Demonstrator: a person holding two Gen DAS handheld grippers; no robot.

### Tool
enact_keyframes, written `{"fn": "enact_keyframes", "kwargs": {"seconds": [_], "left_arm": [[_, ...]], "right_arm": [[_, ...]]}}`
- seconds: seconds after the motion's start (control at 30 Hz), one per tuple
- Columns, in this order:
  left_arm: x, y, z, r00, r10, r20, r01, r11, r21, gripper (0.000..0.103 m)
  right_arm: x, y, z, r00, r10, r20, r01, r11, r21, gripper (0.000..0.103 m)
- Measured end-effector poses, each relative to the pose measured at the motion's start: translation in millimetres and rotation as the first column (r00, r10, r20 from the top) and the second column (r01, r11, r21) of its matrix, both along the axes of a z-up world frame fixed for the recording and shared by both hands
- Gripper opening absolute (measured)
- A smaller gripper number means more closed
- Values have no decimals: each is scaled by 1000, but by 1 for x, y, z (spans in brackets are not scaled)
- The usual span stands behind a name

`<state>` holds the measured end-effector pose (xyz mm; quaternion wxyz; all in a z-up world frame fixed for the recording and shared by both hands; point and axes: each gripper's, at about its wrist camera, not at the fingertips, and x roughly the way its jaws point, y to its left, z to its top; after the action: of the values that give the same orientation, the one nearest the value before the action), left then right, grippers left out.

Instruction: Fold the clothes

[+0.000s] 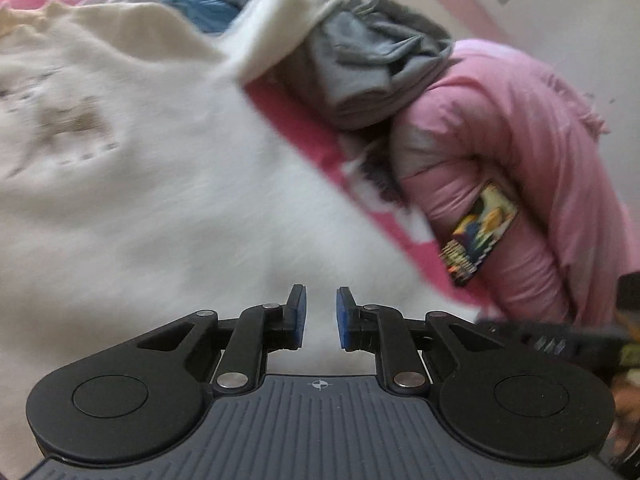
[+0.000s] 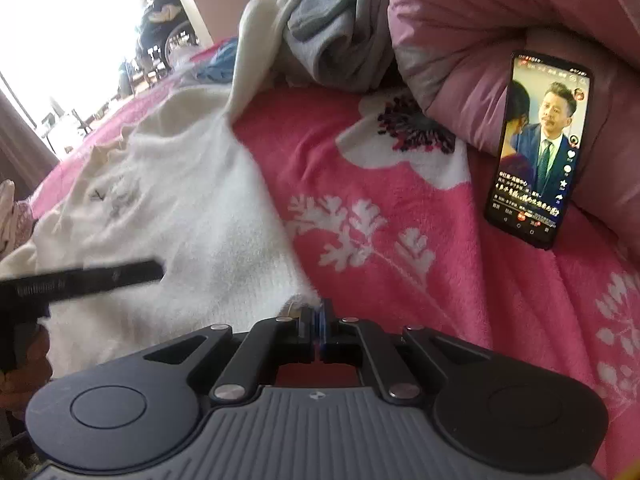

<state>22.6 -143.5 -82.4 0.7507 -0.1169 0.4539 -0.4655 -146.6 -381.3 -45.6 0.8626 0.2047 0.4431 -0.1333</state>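
Observation:
A cream-white sweater (image 1: 140, 184) lies spread on a pink flowered blanket (image 2: 400, 208); it also shows in the right wrist view (image 2: 180, 208). My left gripper (image 1: 320, 312) hovers over the sweater with its blue-padded jaws a little apart and nothing between them. My right gripper (image 2: 318, 320) is shut on the sweater's near right corner, at the edge where sweater meets blanket. The left gripper shows as a black bar in the right wrist view (image 2: 80, 276) over the sweater's near left part.
A pile of grey clothes (image 2: 336, 28) and a blue garment (image 1: 200, 4) lie at the far side. A pink quilt (image 1: 520, 152) is bunched at the right. A phone (image 2: 536, 152) with a playing video leans against it.

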Motion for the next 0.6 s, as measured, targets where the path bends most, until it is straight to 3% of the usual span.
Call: {"fn": "enact_keyframes", "kwargs": {"seconds": [0.1,0.17,0.23,0.27,0.3,0.43,0.5,0.6], "left_arm": [[-2,-30,0,998,-56,35,56,998,0,17],[-4,-52,-10,995,-89,32,86,992,90,17],[-8,-60,-25,995,-99,20,95,981,167,17],[-12,-56,-28,995,-92,27,86,984,158,17],[-13,-52,-29,996,-81,25,77,987,144,17],[-13,-39,-30,999,-34,-19,36,992,120,17],[-17,-31,-26,999,-23,-24,25,993,116,18],[-21,-10,-12,998,11,-60,-6,996,86,26]], "right_arm": [[6,-6,-4,1000,14,-26,-14,1000,-7,1],[7,-15,-8,999,10,-53,-8,999,40,4],[4,-21,-6,997,15,-70,-11,998,59,15],[1,-24,-4,997,19,-77,-14,998,61,24],[-3,-26,-1,996,28,-87,-23,998,56,26],[-19,-42,12,990,-8,-142,3,999,-35,27],[-28,-54,19,990,-48,-130,46,999,-19,27],[-27,-58,32,997,-57,-46,56,998,-25,29]]}}
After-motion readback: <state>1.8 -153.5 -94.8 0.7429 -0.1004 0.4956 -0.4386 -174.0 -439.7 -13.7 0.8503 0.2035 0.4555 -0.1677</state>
